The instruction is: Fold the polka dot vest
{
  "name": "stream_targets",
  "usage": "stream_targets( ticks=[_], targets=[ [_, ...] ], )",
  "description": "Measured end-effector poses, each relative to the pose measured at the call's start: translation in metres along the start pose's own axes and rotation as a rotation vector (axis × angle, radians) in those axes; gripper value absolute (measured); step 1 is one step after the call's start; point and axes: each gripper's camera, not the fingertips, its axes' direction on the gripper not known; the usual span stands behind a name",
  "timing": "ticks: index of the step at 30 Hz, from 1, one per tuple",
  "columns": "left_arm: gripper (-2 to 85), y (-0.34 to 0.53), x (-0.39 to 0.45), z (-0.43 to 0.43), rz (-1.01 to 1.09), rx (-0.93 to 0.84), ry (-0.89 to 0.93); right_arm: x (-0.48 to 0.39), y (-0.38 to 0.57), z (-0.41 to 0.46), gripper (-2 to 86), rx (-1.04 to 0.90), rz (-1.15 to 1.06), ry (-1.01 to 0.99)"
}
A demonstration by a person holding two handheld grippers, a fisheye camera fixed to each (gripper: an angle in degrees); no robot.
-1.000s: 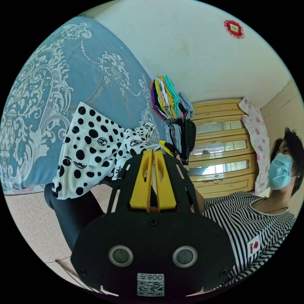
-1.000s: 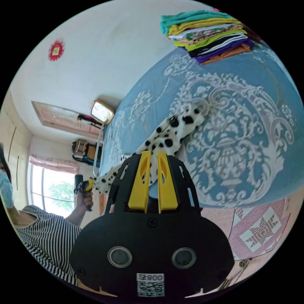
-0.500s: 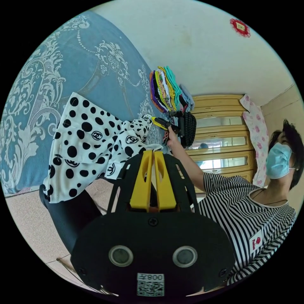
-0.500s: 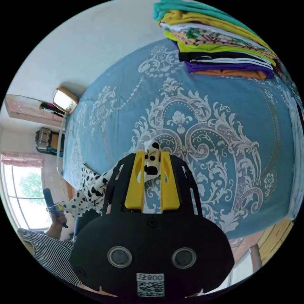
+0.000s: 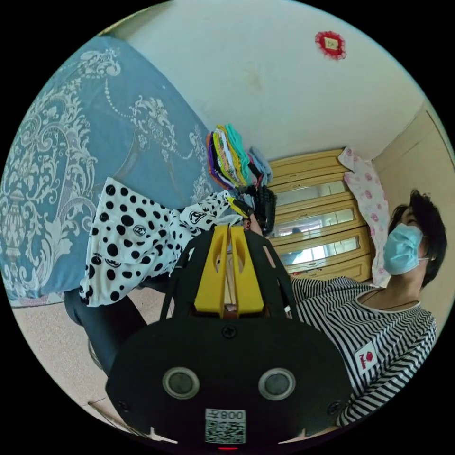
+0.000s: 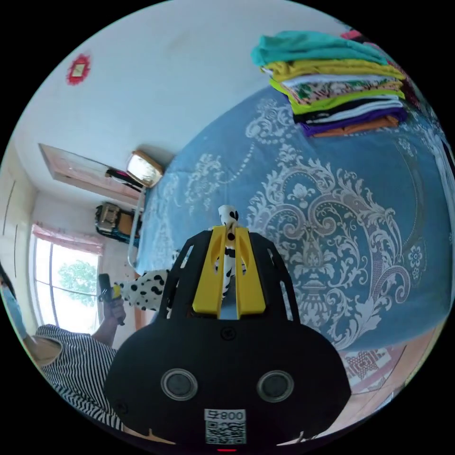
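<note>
The white polka dot vest [image 5: 128, 237] hangs off the edge of the blue bed [image 5: 61, 142], stretched between my two grippers. In the left gripper view, my left gripper [image 5: 230, 228] has its yellow jaws pressed together on a thin white edge of the vest. Beyond it a hand holds the right gripper [image 5: 238, 206] on the vest's far end. My right gripper [image 6: 229, 229] is shut on a spotted strap of the vest [image 6: 228, 219] that sticks up past the jaws. The left gripper [image 6: 108, 293] shows small at lower left, gripped by a hand, with vest cloth [image 6: 142, 287] trailing from it.
A stack of folded clothes [image 6: 332, 80] sits on the patterned bed cover [image 6: 341, 204]; the stack [image 5: 227, 154] also shows in the left gripper view. A person in a striped shirt [image 5: 369, 332] stands by a wooden wardrobe [image 5: 317, 208]. A window [image 6: 66, 289] lies behind.
Both views have swung with the hands. The vest stays held between the two grippers. The right gripper's jaws stand closer together on the strap than half a second ago.
</note>
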Motion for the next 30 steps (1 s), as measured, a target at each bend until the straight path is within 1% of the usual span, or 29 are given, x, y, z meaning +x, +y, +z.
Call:
stream_targets(
  ticks=[5, 7, 13, 17, 23, 30],
  targets=[
    [0.6, -0.054, 0.076, -0.074, 0.116, 0.123, 0.034, -0.028, 0.022, -0.099, 3.0, 0.109, -0.155, -0.117],
    [0.5, -0.077, 0.118, -0.114, 0.181, 0.186, 0.054, -0.043, 0.036, -0.149, 3.0, 0.168, -0.224, -0.172],
    [0.5, -0.111, 0.219, -0.209, 0.331, 0.32, 0.109, -0.064, 0.067, -0.259, 2.9, 0.258, -0.357, -0.231],
    [0.6, -0.119, 0.267, -0.258, 0.387, 0.377, 0.113, -0.067, 0.086, -0.319, 2.9, 0.301, -0.4, -0.269],
    [0.6, -0.143, 0.345, -0.331, 0.464, 0.445, 0.139, -0.095, 0.126, -0.422, 2.7, 0.367, -0.534, -0.298],
    [0.6, -0.168, 0.494, -0.402, 0.699, 0.478, 0.103, -0.135, 0.2, -0.56, 2.6, 0.511, -0.715, -0.302]
  ],
)
